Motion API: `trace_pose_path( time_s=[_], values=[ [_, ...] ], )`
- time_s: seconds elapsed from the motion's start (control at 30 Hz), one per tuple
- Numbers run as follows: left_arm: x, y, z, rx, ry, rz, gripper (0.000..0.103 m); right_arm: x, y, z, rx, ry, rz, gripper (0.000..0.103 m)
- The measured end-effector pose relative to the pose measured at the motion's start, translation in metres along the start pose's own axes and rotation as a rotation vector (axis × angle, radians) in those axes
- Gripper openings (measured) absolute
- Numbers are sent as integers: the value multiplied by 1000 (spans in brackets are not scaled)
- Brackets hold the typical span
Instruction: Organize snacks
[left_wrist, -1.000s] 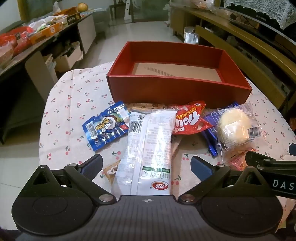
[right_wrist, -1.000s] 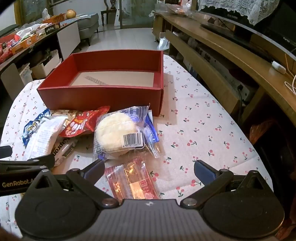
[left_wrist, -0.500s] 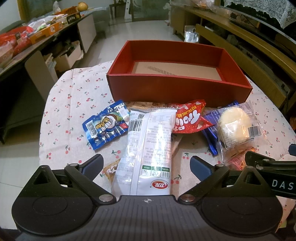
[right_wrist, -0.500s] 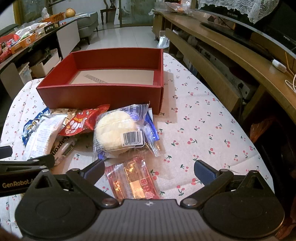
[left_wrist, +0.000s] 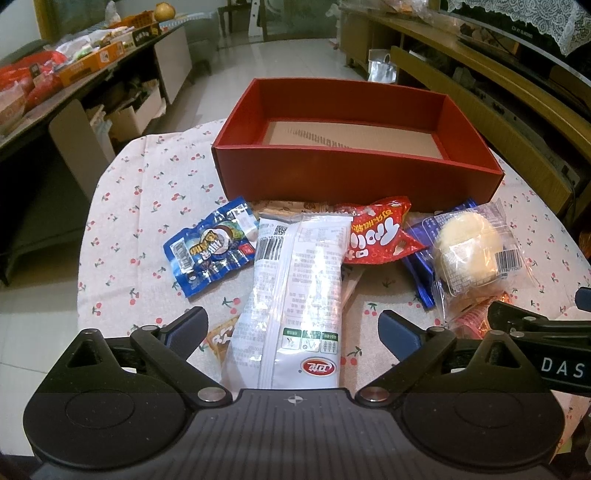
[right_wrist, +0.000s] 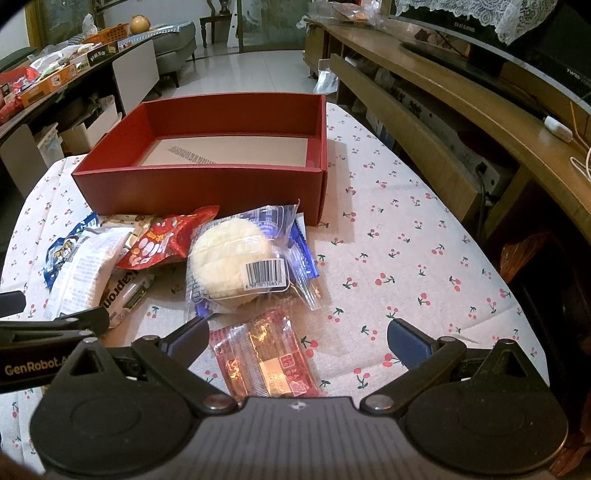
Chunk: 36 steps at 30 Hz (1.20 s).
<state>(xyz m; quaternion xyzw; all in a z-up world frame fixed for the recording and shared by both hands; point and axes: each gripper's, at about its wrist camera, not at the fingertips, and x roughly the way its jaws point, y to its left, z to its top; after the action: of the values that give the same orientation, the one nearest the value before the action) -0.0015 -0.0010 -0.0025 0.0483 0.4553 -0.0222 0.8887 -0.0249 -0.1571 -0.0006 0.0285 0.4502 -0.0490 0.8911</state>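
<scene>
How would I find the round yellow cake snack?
Start at the big red box on the cherry tablecloth. The cake lies just before its right front corner, the only round, pale one, in clear wrap with a barcode.

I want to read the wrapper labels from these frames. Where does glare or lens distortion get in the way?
Left wrist view: ceiling light glares down the white snack bag, washing out its print; the red box bows from the fisheye. Right wrist view: the red-and-gold wrapper shines with bright reflections, yet the bun's barcode stays sharp; corners darken in both views.
</scene>
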Motion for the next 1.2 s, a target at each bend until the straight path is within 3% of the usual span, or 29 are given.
trace_pose_path(
  time_s=[1.2],
  values=[
    [2,-2,0,-1,16,-11,95,5,2,0,1,30,1,103]
  ],
)
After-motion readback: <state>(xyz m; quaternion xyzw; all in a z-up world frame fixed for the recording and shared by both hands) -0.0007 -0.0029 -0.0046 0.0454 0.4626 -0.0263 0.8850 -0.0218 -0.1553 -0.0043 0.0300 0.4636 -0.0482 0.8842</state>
